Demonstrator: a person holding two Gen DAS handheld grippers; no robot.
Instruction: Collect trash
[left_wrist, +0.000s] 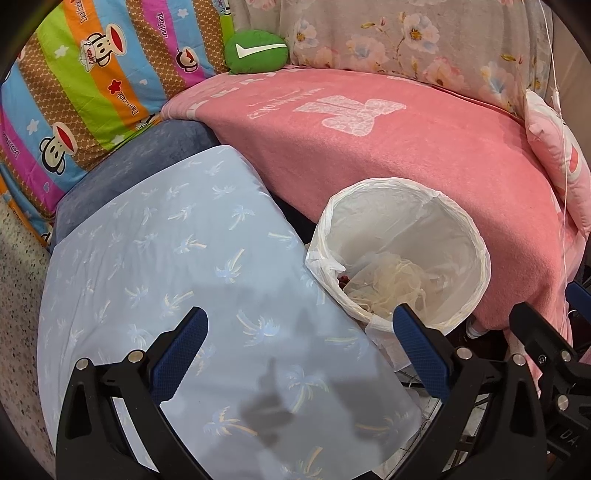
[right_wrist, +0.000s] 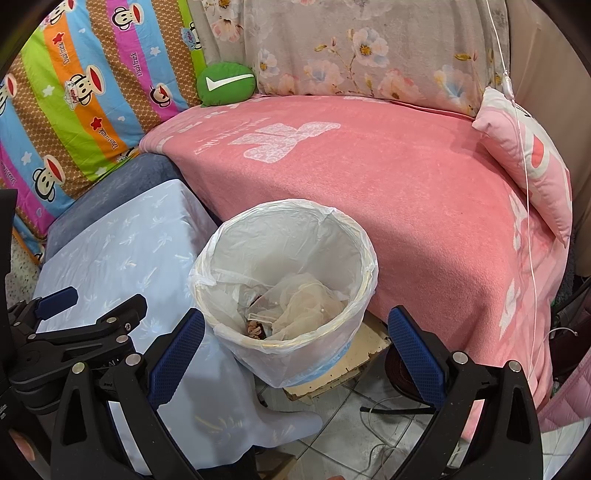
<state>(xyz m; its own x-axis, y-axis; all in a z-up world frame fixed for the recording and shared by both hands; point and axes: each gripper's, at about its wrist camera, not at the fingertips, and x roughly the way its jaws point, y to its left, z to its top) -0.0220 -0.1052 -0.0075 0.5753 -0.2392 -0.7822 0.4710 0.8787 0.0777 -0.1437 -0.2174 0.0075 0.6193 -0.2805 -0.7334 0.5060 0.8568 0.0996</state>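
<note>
A round bin lined with a white plastic bag (left_wrist: 476, 240) (right_wrist: 364, 243) stands between a pale blue cloth-covered table and a pink bed. Inside it lie crumpled clear plastic trash (left_wrist: 391, 280) (right_wrist: 303, 302) and a small brown wrapper (right_wrist: 255, 328). My left gripper (left_wrist: 301, 325) hovers open over the blue cloth, just left of the bin, with nothing between its blue pads. My right gripper (right_wrist: 295, 328) stands open above the bin's near rim, also empty. The left gripper (right_wrist: 88, 306) shows at the left edge of the right wrist view.
The pale blue palm-print cloth (left_wrist: 166, 258) (right_wrist: 122, 251) covers the table. A pink blanket (left_wrist: 369, 147) (right_wrist: 369, 184) covers the bed, with a green cushion (left_wrist: 256, 51) (right_wrist: 225, 83), a striped monkey quilt (left_wrist: 74, 92) and a pink pillow (right_wrist: 532, 166). Cables lie on the tiled floor (right_wrist: 351, 424).
</note>
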